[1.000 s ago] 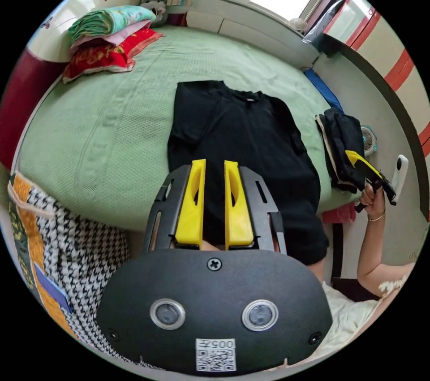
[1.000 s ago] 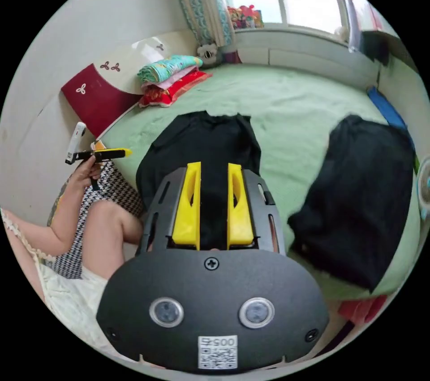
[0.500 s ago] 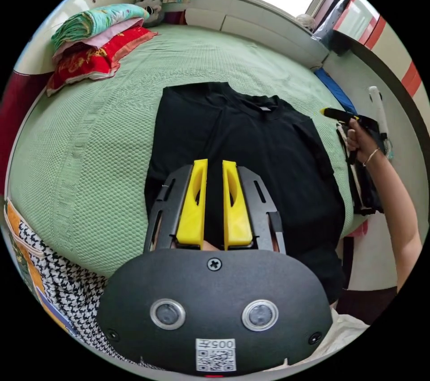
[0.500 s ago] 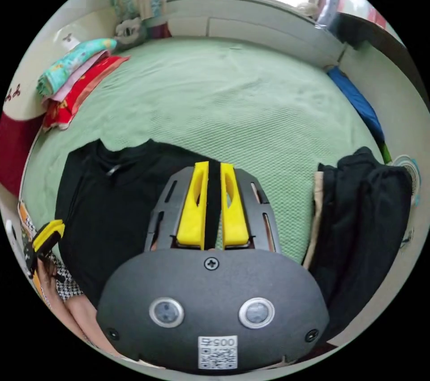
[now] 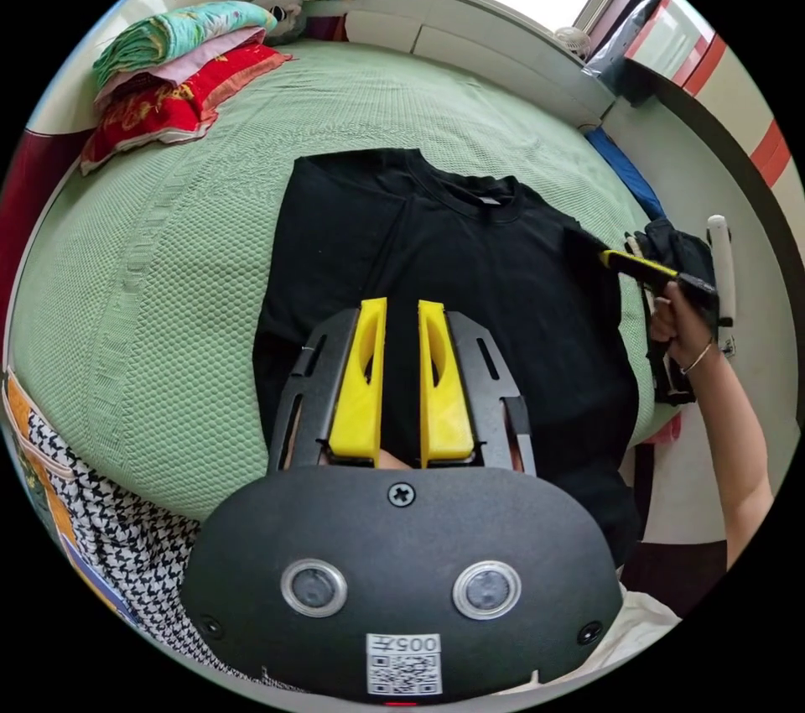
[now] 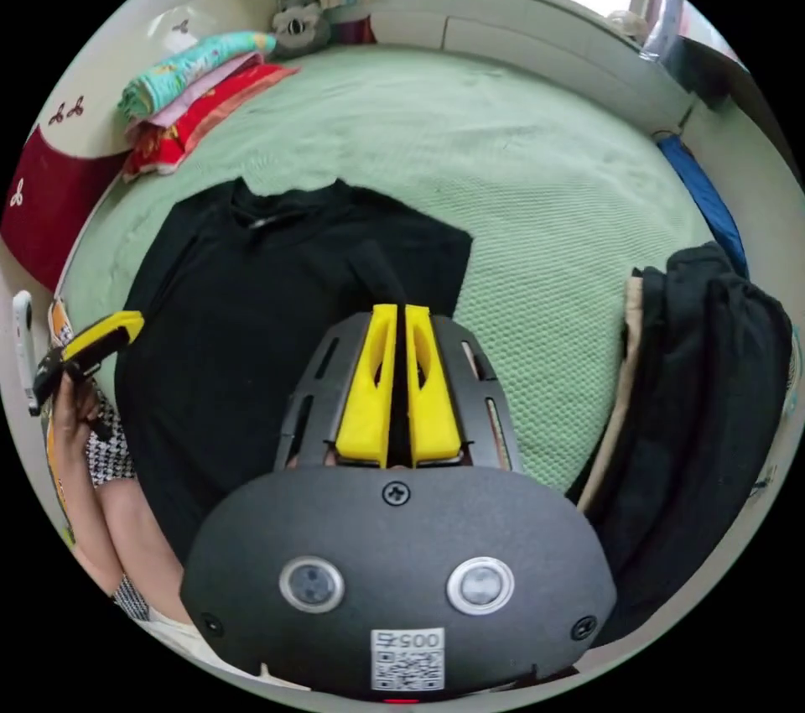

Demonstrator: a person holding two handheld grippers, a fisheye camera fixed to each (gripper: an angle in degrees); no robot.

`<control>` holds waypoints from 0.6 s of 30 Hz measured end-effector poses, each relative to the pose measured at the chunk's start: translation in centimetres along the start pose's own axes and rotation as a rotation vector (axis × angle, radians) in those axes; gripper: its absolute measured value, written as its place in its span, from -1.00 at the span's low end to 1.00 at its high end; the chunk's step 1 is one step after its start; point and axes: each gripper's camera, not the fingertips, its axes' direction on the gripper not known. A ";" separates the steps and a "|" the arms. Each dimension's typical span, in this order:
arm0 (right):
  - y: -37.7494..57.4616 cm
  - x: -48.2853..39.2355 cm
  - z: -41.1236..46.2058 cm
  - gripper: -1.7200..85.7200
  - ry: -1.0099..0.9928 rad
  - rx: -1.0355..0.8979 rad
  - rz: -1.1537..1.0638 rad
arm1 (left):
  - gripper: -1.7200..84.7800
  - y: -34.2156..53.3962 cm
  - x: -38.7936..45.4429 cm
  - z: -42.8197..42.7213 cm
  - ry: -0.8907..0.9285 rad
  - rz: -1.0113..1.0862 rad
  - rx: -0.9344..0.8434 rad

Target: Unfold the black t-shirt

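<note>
I am hovering my left yellow-jawed gripper [image 5: 399,309], jaws parted, above the black cotton t-shirt [image 5: 470,277] lying at the green bedspread's [image 5: 168,243] near edge, my right gripper [image 6: 399,314] pinching its sleeve.

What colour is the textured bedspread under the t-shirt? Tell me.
Light green, a textured woven bedspread; clearest in the right gripper view, beside the black t-shirt.

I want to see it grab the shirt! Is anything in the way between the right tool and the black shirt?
No, nothing visible. The right tool is already at the black shirt's sleeve edge, with only bare green bedspread beside it. The dark clothes pile lies off to the side.
</note>
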 end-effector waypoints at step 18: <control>-4.1 -6.7 0.3 -0.83 -0.146 0.052 -0.037 | -0.63 -1.4 -3.9 1.2 -0.138 0.045 0.040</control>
